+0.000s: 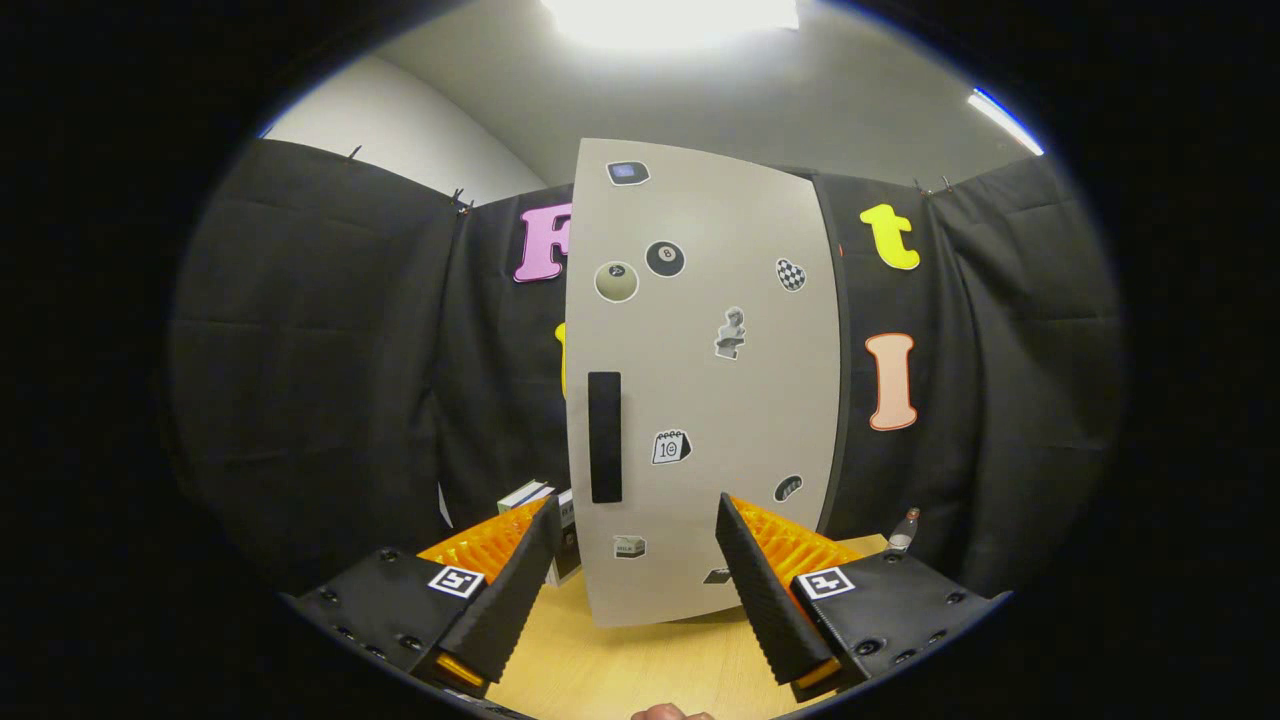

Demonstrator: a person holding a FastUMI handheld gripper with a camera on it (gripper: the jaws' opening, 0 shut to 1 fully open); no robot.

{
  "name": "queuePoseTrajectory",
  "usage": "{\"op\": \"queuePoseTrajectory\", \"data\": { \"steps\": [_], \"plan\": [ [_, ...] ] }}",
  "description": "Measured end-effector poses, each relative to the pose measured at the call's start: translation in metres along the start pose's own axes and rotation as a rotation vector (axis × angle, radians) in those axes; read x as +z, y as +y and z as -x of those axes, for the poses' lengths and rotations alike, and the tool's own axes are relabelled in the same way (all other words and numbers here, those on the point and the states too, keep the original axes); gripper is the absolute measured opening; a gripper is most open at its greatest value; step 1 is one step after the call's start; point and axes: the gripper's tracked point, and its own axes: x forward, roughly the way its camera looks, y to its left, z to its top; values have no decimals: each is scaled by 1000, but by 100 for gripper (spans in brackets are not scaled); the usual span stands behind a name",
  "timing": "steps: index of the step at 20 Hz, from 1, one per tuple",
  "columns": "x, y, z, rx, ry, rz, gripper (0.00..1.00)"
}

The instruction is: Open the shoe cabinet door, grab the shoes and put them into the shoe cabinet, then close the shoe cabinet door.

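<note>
The shoe cabinet (700, 380) stands upright on the wooden table, just ahead of my fingers. Its pale grey door faces me and carries several small stickers. A black vertical handle (605, 437) sits near the door's left edge, above and slightly right of my left fingertip. The door looks flat against the cabinet, and a dark side panel (838, 400) shows along its right edge. My gripper (637, 503) is open, its fingers spread wide in front of the lower part of the door with nothing between them.
Small boxes (527, 495) stand left of the cabinet, behind my left finger. A small bottle (903, 530) stands at its right. Bare wooden tabletop (620, 670) lies between me and the cabinet. Part of a hand (670, 712) shows below.
</note>
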Motion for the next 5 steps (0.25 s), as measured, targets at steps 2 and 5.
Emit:
{"op": "queuePoseTrajectory", "data": {
  "steps": [2,5],
  "plan": [
    [0,-2,-1,-1,0,4,98],
    [-3,-3,-2,-1,7,0,98]
  ]
}}
